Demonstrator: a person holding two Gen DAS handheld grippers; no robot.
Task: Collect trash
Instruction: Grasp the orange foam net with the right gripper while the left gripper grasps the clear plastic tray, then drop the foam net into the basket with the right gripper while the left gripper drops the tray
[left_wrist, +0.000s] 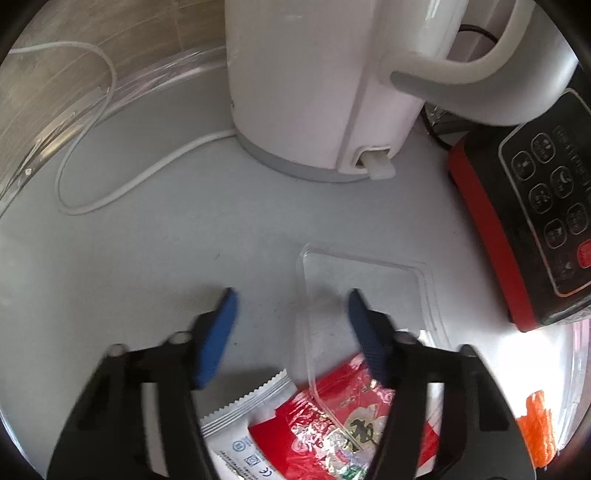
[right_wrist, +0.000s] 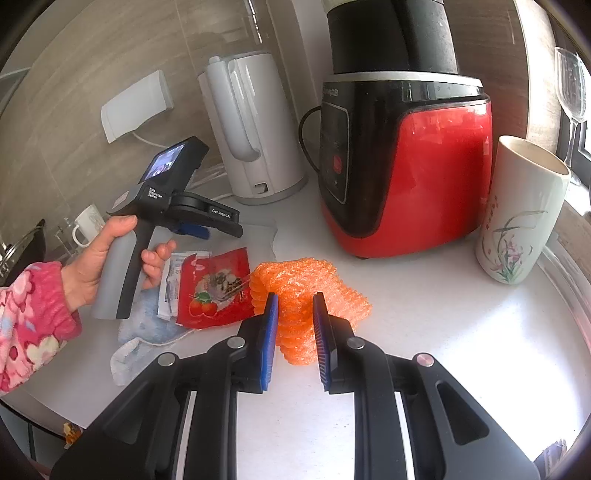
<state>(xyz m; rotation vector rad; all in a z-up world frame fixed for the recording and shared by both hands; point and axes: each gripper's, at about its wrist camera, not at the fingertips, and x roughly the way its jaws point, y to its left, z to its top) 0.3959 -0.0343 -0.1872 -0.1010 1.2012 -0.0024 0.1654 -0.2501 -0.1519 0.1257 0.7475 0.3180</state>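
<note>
In the left wrist view my left gripper (left_wrist: 291, 306) is open above the counter, straddling the near edge of a clear plastic tray (left_wrist: 365, 280). A red foil snack wrapper (left_wrist: 332, 424) and a white sachet (left_wrist: 240, 435) lie under it. In the right wrist view my right gripper (right_wrist: 295, 306) is open, its blue pads either side of an orange foam net (right_wrist: 299, 291); the pads look close to it, contact unclear. The red wrapper (right_wrist: 218, 288), the white sachet (right_wrist: 171, 284) and the hand-held left gripper (right_wrist: 192, 229) show to the left.
A white kettle (right_wrist: 251, 129) with its cord (left_wrist: 122, 184) and a red and black blender (right_wrist: 406, 162) stand at the back. A tall flowered cup (right_wrist: 517, 214) and a wine glass (right_wrist: 570, 92) are at right. A pale cloth (right_wrist: 147, 332) lies near the counter's left edge.
</note>
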